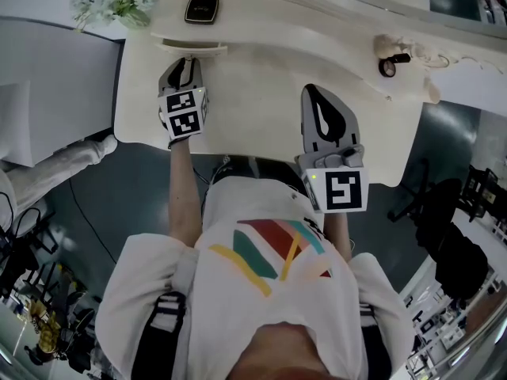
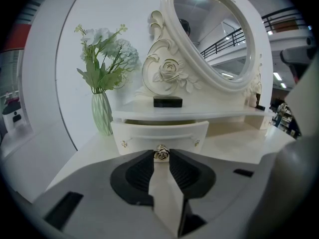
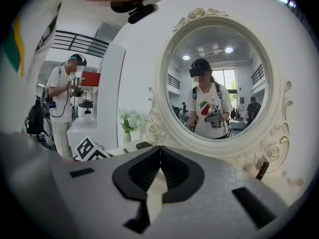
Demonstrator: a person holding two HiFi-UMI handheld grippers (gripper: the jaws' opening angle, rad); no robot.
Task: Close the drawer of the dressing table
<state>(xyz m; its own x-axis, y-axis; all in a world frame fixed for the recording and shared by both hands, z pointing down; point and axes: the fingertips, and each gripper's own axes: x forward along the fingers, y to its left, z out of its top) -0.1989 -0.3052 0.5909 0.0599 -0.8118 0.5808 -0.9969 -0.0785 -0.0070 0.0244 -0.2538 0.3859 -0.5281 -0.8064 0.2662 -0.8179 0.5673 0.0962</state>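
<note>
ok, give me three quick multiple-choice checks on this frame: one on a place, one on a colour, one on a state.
1. Where is the black box relative to the drawer?
A. inside it
B. on the shelf above it
C. on the tabletop in front of it

2. What colour is the vase?
A. red
B. black
C. pale green

3. What are the fingers of the left gripper doing?
A. closed on the drawer knob
B. spread wide, clear of everything
C. gripping the vase

Answers:
1 B: the left gripper view shows the box resting on the shelf, with the drawer front just below.
2 C: the ribbed vase under the flowers is pale green.
3 A: the rose-shaped knob sits pinched between the fingertips in the left gripper view.
</note>
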